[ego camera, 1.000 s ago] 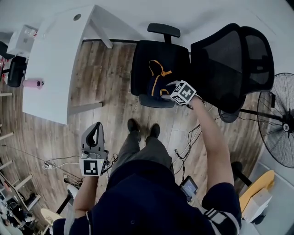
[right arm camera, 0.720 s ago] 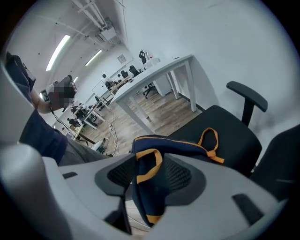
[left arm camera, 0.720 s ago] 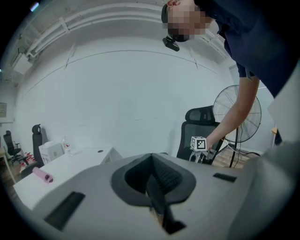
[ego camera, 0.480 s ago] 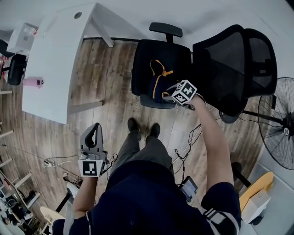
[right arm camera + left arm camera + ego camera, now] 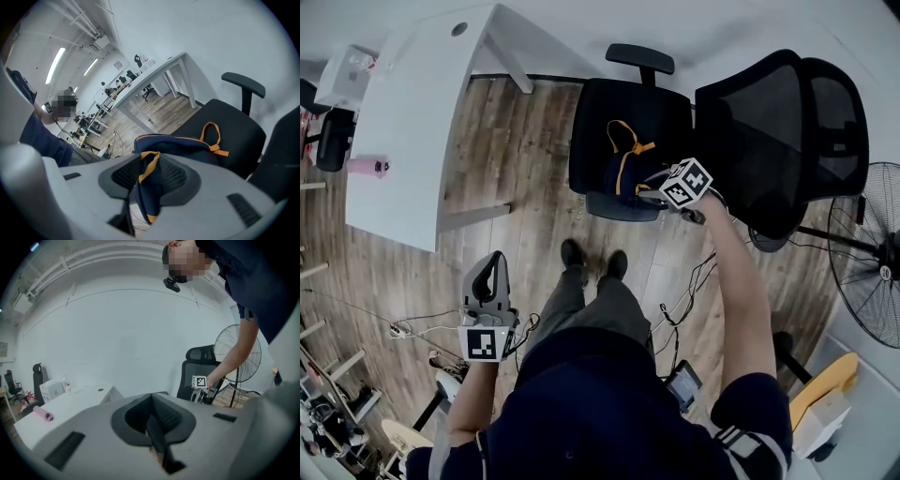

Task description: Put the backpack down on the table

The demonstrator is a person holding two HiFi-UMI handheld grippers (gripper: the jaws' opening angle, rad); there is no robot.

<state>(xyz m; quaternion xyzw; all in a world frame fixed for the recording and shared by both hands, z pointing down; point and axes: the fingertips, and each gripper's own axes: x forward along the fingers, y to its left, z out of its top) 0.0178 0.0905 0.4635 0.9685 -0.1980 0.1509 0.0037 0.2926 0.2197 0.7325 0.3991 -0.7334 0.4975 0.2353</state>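
Right claw (image 5: 147,161) just closing on strap (image 5: 149,187) of backpack (image 5: 178,146) — pinched between its pads.
Backpack on chair seat (image 5: 234,126); left claw (image 5: 154,432) closed, empty — desk (image 5: 412,122) far left.

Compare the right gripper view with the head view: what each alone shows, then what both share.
Right gripper view only: navy strap with orange edging pinched between the right tongs, whose jaws have just been closing. Head view only: the left tongs, a standing fan. Both: the navy backpack with orange trim on the black office chair, the white table.
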